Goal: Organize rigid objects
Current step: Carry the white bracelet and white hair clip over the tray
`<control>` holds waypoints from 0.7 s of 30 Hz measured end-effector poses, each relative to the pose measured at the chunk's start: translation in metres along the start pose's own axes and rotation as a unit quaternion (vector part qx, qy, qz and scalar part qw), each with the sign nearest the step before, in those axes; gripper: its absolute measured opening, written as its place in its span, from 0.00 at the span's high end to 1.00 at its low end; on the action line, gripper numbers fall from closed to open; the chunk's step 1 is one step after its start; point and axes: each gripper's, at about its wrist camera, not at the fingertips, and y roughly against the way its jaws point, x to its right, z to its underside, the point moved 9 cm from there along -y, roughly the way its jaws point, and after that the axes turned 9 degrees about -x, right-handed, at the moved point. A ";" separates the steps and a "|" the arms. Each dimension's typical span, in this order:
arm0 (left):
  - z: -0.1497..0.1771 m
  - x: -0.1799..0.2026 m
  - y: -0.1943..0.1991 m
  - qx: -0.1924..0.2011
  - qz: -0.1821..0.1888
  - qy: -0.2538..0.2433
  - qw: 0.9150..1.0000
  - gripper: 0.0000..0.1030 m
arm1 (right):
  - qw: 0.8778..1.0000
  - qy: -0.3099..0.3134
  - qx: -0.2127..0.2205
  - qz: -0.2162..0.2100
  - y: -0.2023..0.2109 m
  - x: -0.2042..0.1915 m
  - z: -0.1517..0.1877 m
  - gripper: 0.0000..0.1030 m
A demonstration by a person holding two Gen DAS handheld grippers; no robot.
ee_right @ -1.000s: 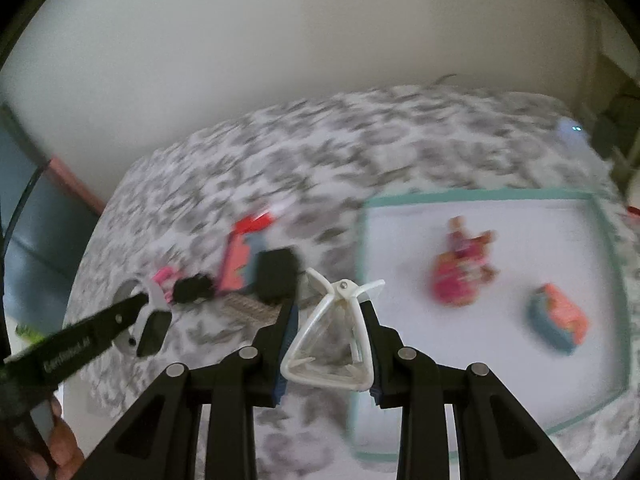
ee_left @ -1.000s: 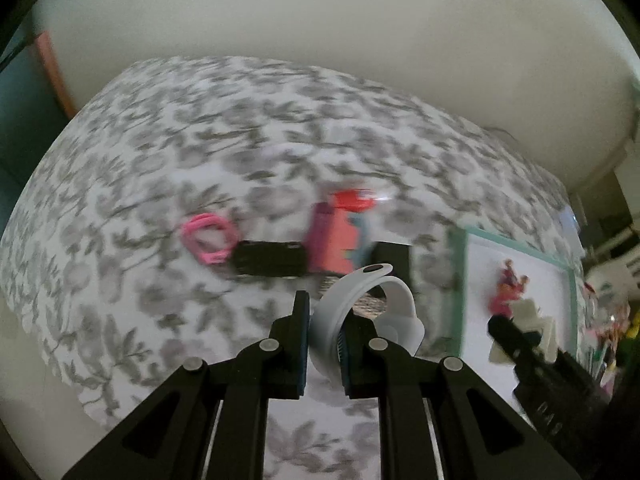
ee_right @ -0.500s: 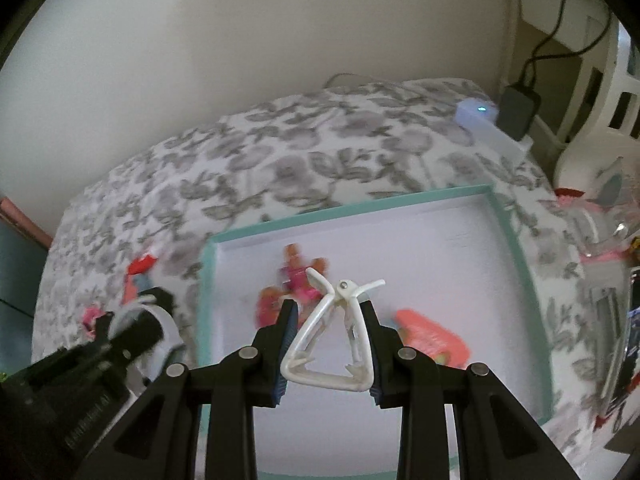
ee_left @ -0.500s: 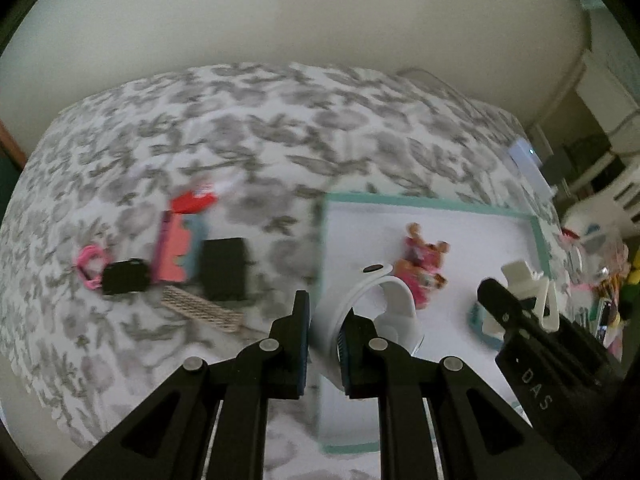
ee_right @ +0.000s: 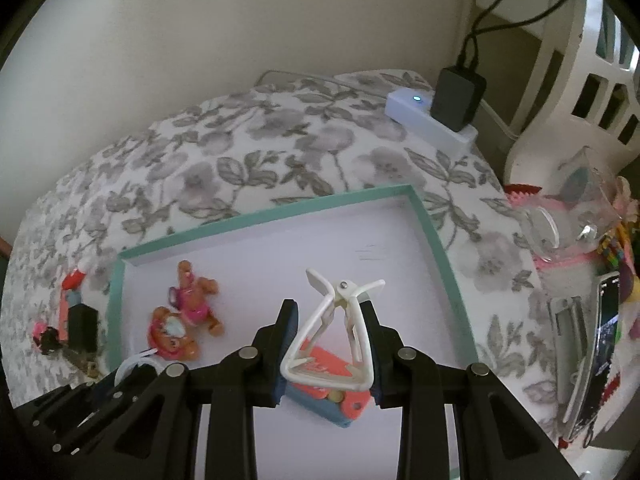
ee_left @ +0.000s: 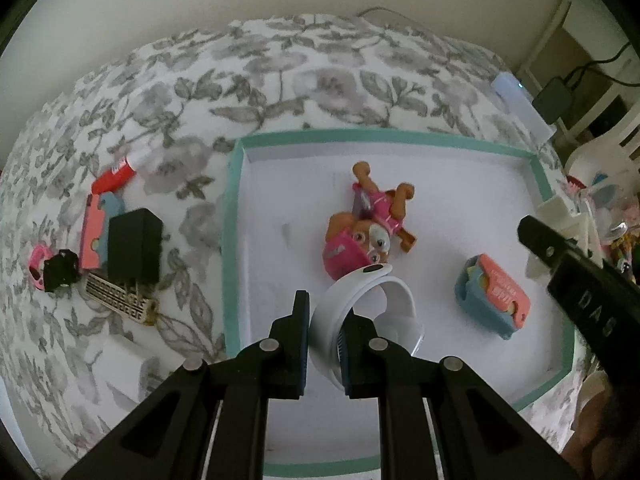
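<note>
While "DAS" shows on our right gripper [ee_left: 560, 256], its jaws clamp a white clip [ee_right: 334, 336]; left gripper [ee_left: 324, 328] jaws pinch a white ring [ee_left: 360, 304].

A floral tablecloth [ee_left: 312, 76] covered the table. A white power strip [ee_right: 430, 120] with a black adapter [ee_right: 458, 98] sat near the wall [ee_right: 240, 20].

The left claw [ee_left: 325, 338] reaches forward from six o'clock in its own wrist view, its two black fingers [ee_left: 297, 344] pinched close on a white ring-shaped piece. The right claw [ee_right: 329, 346] likewise extends from six o'clock, its fingers [ee_right: 372, 344] clamped on a white clip. In the left view the right claw's black arm enters at three o'clock.
</note>
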 end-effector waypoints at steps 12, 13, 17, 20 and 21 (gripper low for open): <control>0.002 -0.002 -0.009 -0.010 0.003 0.001 1.000 0.87 | 1.000 0.010 -0.007 0.025 -0.010 0.002 0.005 0.69; 0.002 -0.002 -0.010 -0.011 0.004 0.001 1.000 0.87 | 1.000 0.010 -0.009 0.026 -0.011 0.003 0.006 0.69; 0.003 -0.003 -0.011 -0.016 0.008 0.003 1.000 0.84 | 0.999 0.007 -0.015 0.034 -0.015 0.006 0.008 0.69; 0.004 -0.004 -0.011 -0.018 0.017 0.010 1.000 0.69 | 0.999 0.010 -0.015 0.033 -0.015 0.005 0.008 0.68; 0.004 -0.004 -0.010 -0.018 0.020 0.012 1.000 0.66 | 0.999 0.012 -0.015 0.033 -0.015 0.005 0.008 0.68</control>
